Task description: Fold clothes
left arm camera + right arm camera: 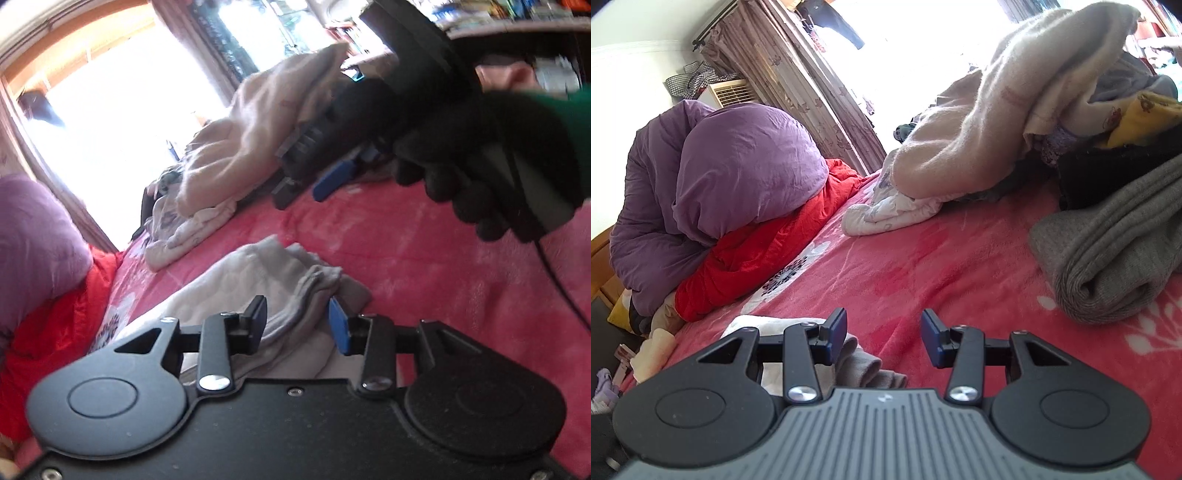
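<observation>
Left gripper (299, 323) jaws apart over pale grey folded cloth (266, 280) on pink fleece blanket (424, 266); right gripper (884, 334) jaws apart, empty, w/ cream fuzzy garment (990, 122) beyond.

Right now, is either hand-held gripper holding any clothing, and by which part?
Nothing is held. The left hand-held gripper is open over a folded grey garment; the right hand-held gripper is open, empty.
</observation>
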### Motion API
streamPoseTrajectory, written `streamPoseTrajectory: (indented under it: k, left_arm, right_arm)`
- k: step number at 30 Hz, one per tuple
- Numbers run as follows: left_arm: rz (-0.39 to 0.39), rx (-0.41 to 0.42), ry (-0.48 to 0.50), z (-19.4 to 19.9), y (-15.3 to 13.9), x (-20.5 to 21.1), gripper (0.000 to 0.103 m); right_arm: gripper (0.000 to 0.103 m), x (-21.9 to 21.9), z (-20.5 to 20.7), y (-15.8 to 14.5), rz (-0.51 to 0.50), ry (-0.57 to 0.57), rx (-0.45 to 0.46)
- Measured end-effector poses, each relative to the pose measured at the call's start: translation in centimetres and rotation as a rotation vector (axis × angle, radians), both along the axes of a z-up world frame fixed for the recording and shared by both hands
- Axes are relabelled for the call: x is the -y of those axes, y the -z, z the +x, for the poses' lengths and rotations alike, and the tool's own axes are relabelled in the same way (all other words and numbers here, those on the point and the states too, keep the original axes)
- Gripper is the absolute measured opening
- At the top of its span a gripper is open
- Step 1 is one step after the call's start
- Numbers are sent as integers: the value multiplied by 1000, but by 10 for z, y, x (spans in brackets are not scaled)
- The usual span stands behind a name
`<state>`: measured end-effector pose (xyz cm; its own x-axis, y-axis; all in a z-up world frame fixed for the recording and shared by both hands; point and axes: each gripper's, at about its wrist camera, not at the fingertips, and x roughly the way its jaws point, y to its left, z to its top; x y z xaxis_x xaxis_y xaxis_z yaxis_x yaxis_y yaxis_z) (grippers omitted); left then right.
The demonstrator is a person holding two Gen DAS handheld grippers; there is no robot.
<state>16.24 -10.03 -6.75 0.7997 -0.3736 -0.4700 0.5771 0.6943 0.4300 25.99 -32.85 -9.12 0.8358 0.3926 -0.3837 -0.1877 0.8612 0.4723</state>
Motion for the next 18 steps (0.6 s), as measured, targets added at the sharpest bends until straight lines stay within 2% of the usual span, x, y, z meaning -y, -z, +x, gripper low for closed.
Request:
streamPoseTrajectory:
  k: [2, 5, 7, 9, 12, 14, 16, 18]
  left_arm:
    - [-60, 24, -66, 3, -16, -17, 37]
    - [-147, 26, -219, 34, -27, -52, 35]
    - [-193, -13, -289, 61, -20, -72, 35]
    - [-217, -47, -309, 79, -9, -85, 35]
    - [-232, -89, -302, 87, 6, -95, 35]
    - [-193, -170, -277, 87, 27, -96, 35]
    - [-161, -127, -253, 75, 47, -96, 35]
    - [-148, -136, -250, 73, 42, -95, 35]
  right_arm:
    - [46, -10, -3, -4, -52, -16, 37]
    - [45, -34, -10, -10, -157, -66, 109]
    - [44, -56, -16, -12, -231, -131, 159]
    - [44, -76, -19, -11, -288, -186, 182]
    - [43, -96, -17, -6, -345, -223, 153]
    - [43, -107, -10, 6, -420, -263, 49]
    - [44, -109, -9, 16, -456, -287, -17]
    - [44, -107, -12, 15, -463, -287, -36]
